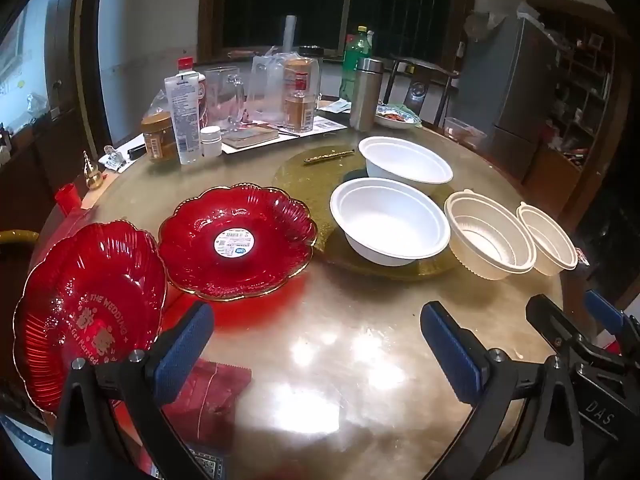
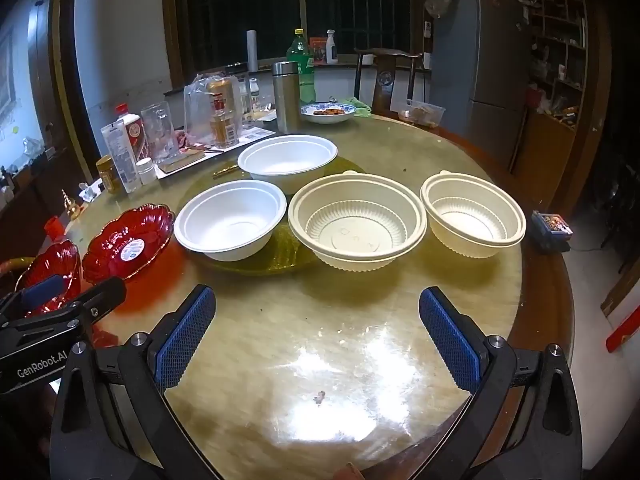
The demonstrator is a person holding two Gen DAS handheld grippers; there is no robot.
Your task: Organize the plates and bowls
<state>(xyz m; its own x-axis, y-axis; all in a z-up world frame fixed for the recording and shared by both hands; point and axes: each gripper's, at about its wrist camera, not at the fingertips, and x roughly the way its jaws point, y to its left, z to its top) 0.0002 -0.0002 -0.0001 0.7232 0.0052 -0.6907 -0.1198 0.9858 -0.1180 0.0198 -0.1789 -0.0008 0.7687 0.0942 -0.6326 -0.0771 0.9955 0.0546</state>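
Observation:
Two red scalloped plates lie at the table's left: one with a sticker [image 1: 236,242] [image 2: 128,242] and one with gold wedding lettering [image 1: 90,308] [image 2: 50,268]. Two white bowls, near [image 1: 390,222] [image 2: 232,222] and far [image 1: 404,162] [image 2: 288,156], sit on a green mat. Two cream ribbed bowls, larger [image 1: 488,234] [image 2: 356,220] and smaller [image 1: 546,238] [image 2: 472,212], stand to the right. My left gripper [image 1: 316,344] is open and empty over bare table. My right gripper [image 2: 316,336] is open and empty in front of the cream bowls.
The round glossy table [image 2: 340,360] carries clutter at the back: bottles [image 1: 184,116], jars [image 1: 160,136], a steel flask [image 2: 286,96], a green bottle [image 2: 302,68] and a dish of food [image 2: 328,114]. A chair [image 2: 386,76] stands behind. A red packet [image 1: 208,396] lies near my left gripper.

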